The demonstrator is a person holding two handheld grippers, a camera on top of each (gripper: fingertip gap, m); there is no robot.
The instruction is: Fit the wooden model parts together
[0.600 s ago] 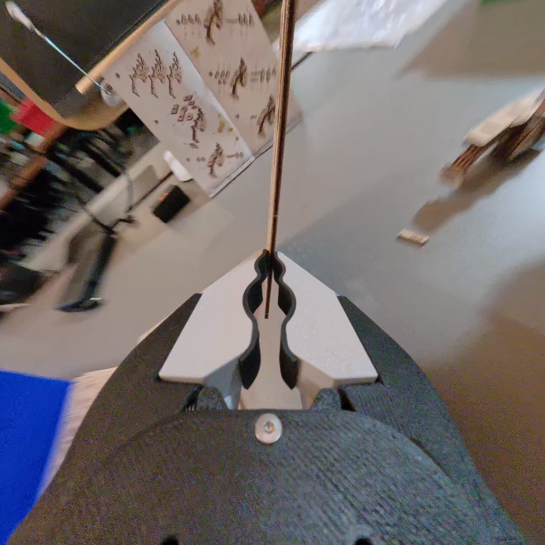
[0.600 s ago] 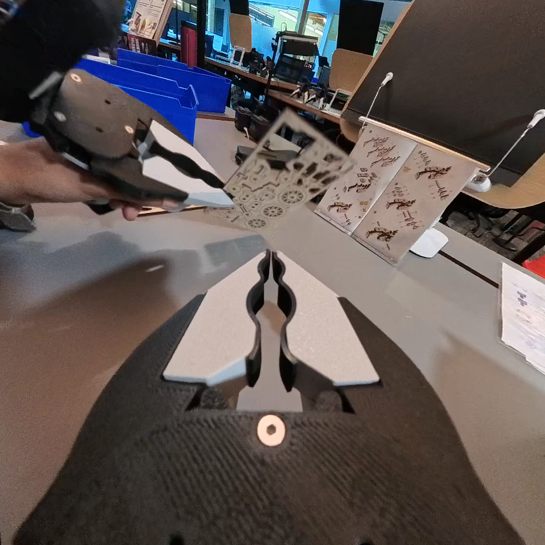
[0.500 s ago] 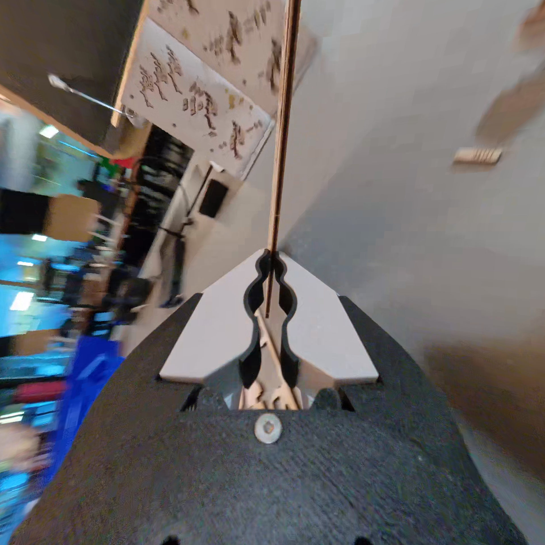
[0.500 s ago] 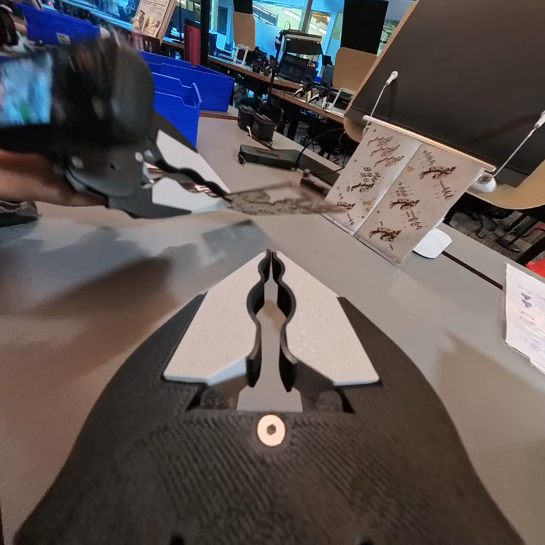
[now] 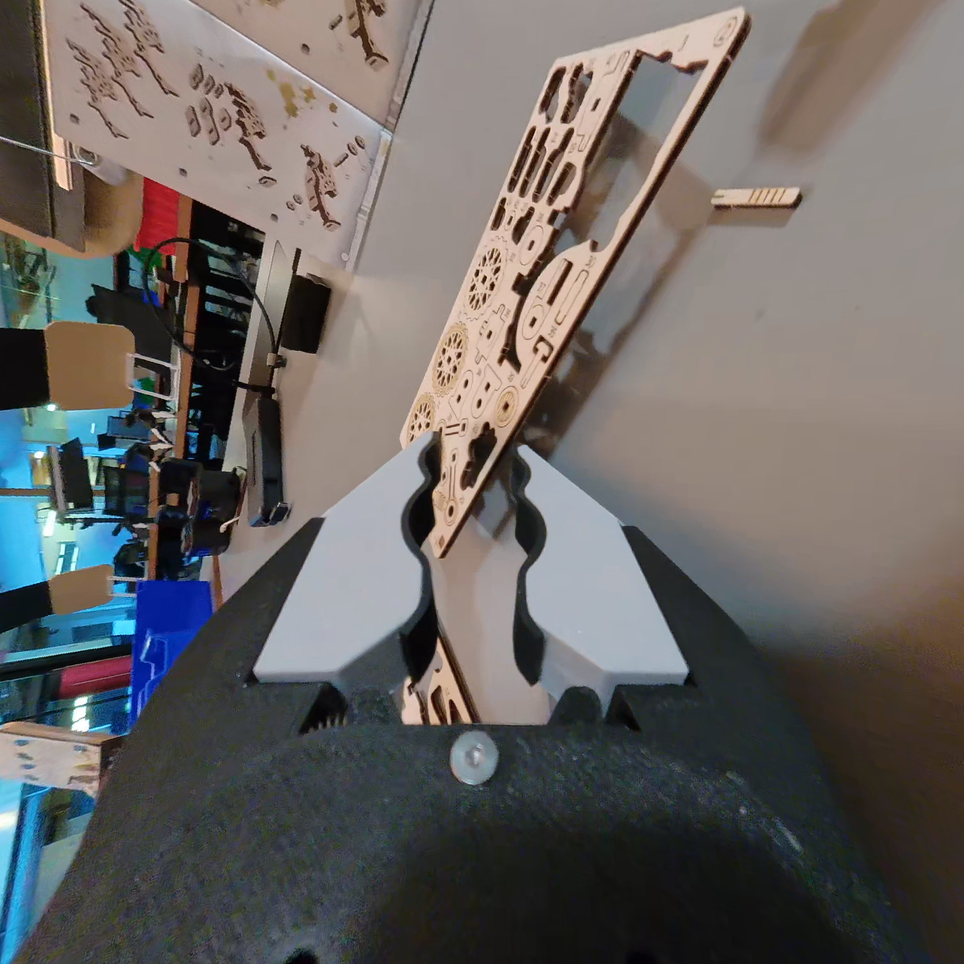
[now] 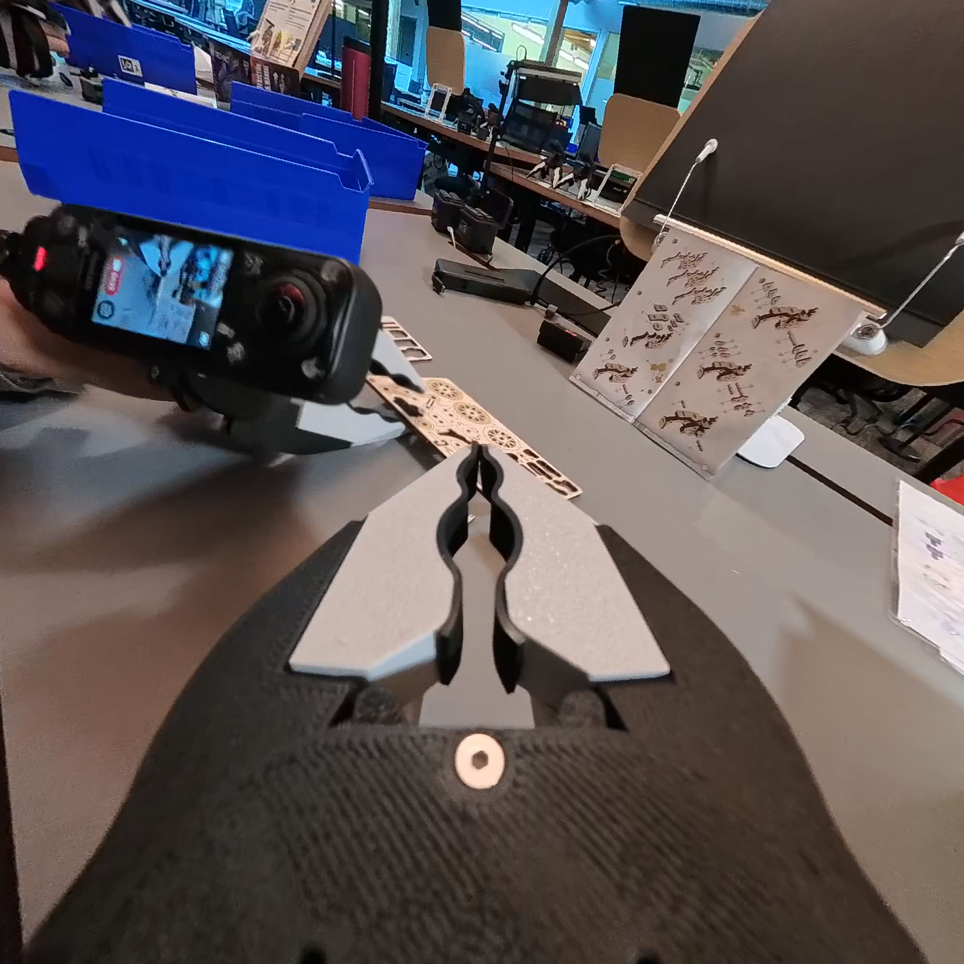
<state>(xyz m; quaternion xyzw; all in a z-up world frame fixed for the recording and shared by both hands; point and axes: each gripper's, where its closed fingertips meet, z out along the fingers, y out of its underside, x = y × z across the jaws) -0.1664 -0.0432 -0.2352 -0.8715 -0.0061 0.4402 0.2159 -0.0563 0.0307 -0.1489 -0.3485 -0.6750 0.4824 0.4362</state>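
A thin laser-cut wooden parts sheet [image 5: 563, 250] with gears and slots lies flat on the grey table [image 5: 782, 469]. It also shows in the right wrist view [image 6: 469, 417]. My left gripper [image 5: 474, 448] is turned on its side with its jaws apart around the sheet's near corner, not pinching it. It shows from the side in the right wrist view [image 6: 409, 409], held low by a hand. My right gripper [image 6: 480, 454] is shut and empty, above the table just short of the sheet.
A small loose wooden piece [image 5: 756, 198] lies beyond the sheet. Another wooden sheet [image 6: 407, 341] lies behind the left gripper. Propped instruction pages [image 6: 704, 375], blue bins [image 6: 198, 172], a black box with cable [image 6: 485, 281] and a paper [image 6: 934, 568] ring the table. The grippers' ends are close to 15 centimetres from one another.
My left gripper rolled over and came down to the table with the sheet, then opened. The sheet went from edge-on in the shut jaws to lying flat. The right gripper stayed shut.
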